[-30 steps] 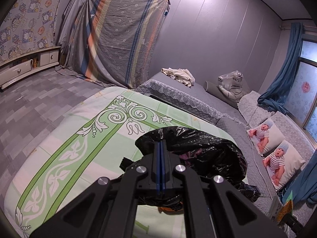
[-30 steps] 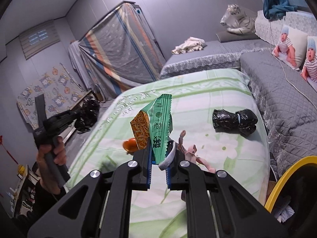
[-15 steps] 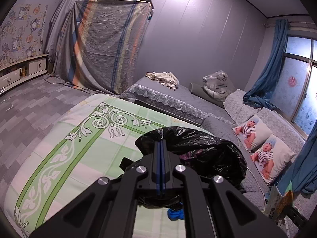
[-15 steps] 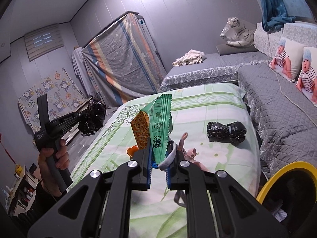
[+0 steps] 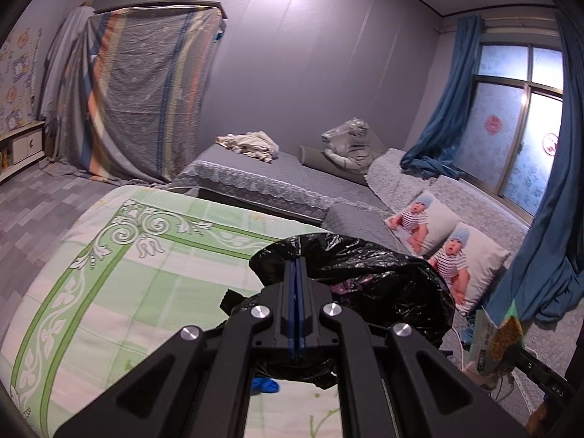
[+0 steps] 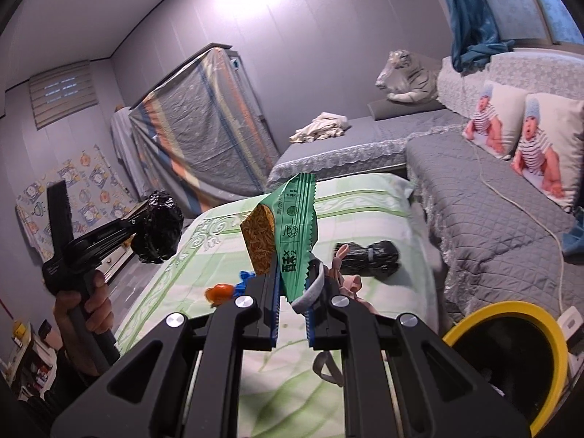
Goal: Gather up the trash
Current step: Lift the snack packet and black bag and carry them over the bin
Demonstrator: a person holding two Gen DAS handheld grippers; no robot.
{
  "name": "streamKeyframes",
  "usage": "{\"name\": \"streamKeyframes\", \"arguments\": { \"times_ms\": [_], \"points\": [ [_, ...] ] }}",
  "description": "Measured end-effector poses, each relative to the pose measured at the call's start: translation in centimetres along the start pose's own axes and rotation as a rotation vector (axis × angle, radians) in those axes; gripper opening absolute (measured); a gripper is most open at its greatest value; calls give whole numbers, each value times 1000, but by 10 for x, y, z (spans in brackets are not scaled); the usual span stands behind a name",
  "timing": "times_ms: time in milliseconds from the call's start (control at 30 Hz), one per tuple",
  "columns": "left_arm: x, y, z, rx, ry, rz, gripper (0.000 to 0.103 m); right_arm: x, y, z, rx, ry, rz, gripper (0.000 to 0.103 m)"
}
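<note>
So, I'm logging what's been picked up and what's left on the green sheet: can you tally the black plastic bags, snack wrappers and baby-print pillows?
Black plastic bags: 2
Snack wrappers: 1
Baby-print pillows: 2
Total: 5

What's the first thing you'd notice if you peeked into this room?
Probably the bright green snack wrapper sticking up, pinched in the right hand-held gripper above the green-patterned bed. Next, the crinkly black trash bag clamped in the left hand-held gripper. A yellow-rimmed bin waits at the lower right of the right view.
</note>
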State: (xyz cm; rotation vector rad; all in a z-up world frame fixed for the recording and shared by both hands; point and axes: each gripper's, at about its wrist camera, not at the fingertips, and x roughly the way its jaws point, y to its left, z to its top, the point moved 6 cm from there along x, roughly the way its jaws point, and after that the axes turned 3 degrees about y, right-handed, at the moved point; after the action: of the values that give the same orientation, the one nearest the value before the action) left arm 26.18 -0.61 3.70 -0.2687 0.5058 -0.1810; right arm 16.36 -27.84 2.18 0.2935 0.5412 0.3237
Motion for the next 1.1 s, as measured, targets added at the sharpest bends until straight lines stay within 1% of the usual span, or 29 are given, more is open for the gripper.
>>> {"name": "streamKeyframes", "arguments": {
  "times_ms": [233, 433, 600, 867, 1100],
  "points": [
    [13, -55, -16, 65, 33, -85, 1, -21, -41, -2, 55, -27, -66, 10],
    [24, -105, -35, 128, 64, -160, 1, -43, -79, -5, 118, -69, -123, 10],
    [36, -148, -56, 176, 108, -225, 1, -58, -113, -13, 164, -88, -180, 10],
    [57, -209, -96, 278, 189, -294, 1, -66, -163, -43, 231, -67, -288, 10],
    [67, -242, -127, 356, 218, -321, 1, -69, -202, -72, 294, -39, -342, 10]
  ]
}}
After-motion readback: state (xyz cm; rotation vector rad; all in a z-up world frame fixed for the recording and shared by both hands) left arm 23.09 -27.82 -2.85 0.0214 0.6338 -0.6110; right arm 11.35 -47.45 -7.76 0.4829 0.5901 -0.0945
